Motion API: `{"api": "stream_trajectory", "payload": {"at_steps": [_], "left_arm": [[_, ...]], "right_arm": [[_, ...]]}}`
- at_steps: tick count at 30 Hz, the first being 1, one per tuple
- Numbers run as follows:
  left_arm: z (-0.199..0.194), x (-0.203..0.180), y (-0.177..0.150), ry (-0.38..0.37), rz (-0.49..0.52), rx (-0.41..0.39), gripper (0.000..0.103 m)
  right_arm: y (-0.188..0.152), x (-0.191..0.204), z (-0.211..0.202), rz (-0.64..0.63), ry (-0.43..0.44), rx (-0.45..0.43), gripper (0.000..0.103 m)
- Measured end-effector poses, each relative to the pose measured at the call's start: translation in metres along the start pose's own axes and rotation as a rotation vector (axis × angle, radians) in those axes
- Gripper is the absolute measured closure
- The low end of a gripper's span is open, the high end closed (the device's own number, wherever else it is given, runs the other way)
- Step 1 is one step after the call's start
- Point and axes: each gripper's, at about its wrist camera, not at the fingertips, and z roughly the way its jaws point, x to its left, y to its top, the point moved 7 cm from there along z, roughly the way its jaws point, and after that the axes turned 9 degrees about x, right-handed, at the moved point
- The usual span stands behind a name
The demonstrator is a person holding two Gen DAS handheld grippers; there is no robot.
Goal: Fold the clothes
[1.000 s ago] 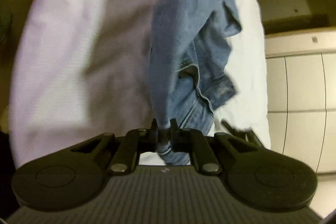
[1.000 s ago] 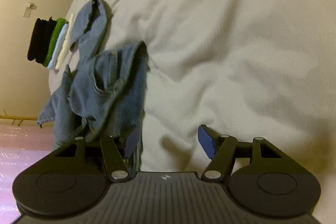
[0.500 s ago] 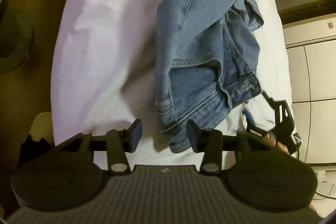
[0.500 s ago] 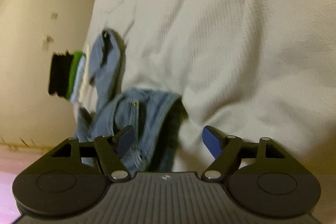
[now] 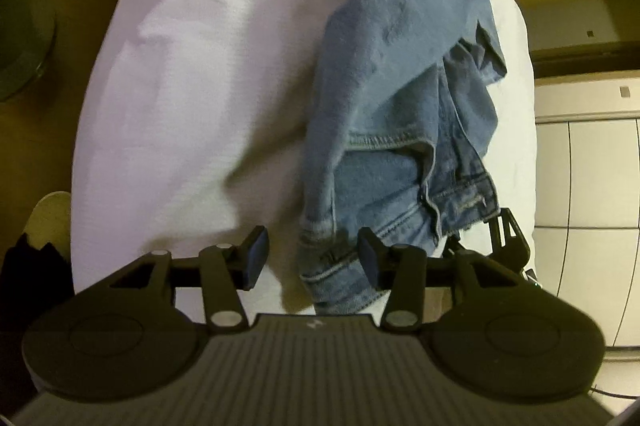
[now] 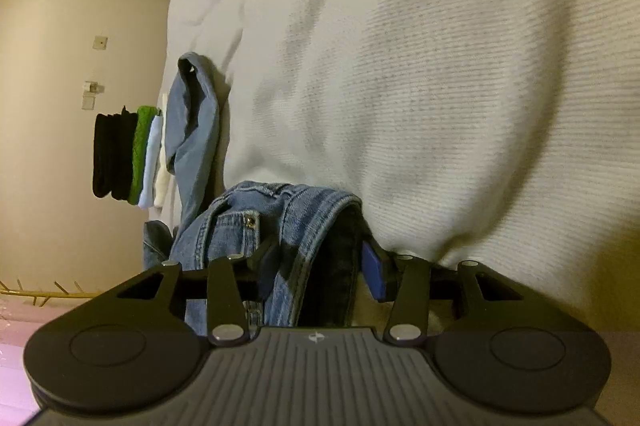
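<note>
The blue jeans lie in a crumpled, lengthwise heap on the white bedcover of a bed, along the side that shows on the right in the left wrist view, with the waistband end nearest both cameras. No container shows in either view; the nearest thing to one is a stack of folded clothes in black, green, pale blue and white, sitting at the far end of the bed just beyond the jeans' leg end.

The left claw has just been opening and now stands part open. The waistband corner lies between its fingers, against the right-hand finger but clear of the other, so it grips nothing. The right claw has just been closing and its jaws are part way in, with a fold of waistband between them. The denim covers the left-hand finger, and a dark gap seems to separate the cloth from the blue pad, though the view there is too shadowed to be sure that no pad presses.

To the left of the jeans in the left wrist view the bedcover is bare and broad up to the bed's edge. In the right wrist view it rises in wide, soft folds to the right. The jeans lie close to the opposite edge, where pale cabinet doors stand beside the bed.
</note>
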Motion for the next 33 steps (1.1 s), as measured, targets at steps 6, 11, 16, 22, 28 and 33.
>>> {"api": "stream_trajectory", "payload": {"at_steps": [6,11,16,22,28,33], "left_arm": [[0.012,0.007,0.008,-0.04,-0.048,-0.017,0.064],[-0.001,-0.021,0.01,-0.113,0.054,0.002,0.096],[-0.031,-0.038,-0.007,-0.174,0.146,0.049,0.094],[0.017,-0.002,-0.013,-0.085,0.004,0.114,0.073],[0.035,-0.007,-0.006,-0.114,-0.024,0.1,0.092],[-0.013,-0.06,-0.011,-0.072,0.187,0.082,0.098]], "right_arm": [[0.003,0.006,0.016,-0.013,0.007,-0.006,0.059],[-0.004,0.022,0.0,-0.07,-0.032,-0.073,0.082],[-0.032,0.036,-0.086,-0.117,-0.133,-0.18,0.083],[-0.05,-0.022,-0.109,-0.004,-0.265,-0.139,0.073],[-0.044,-0.031,-0.076,0.033,-0.18,-0.15,0.053],[-0.046,0.003,-0.091,-0.015,-0.193,-0.119,0.083]]}}
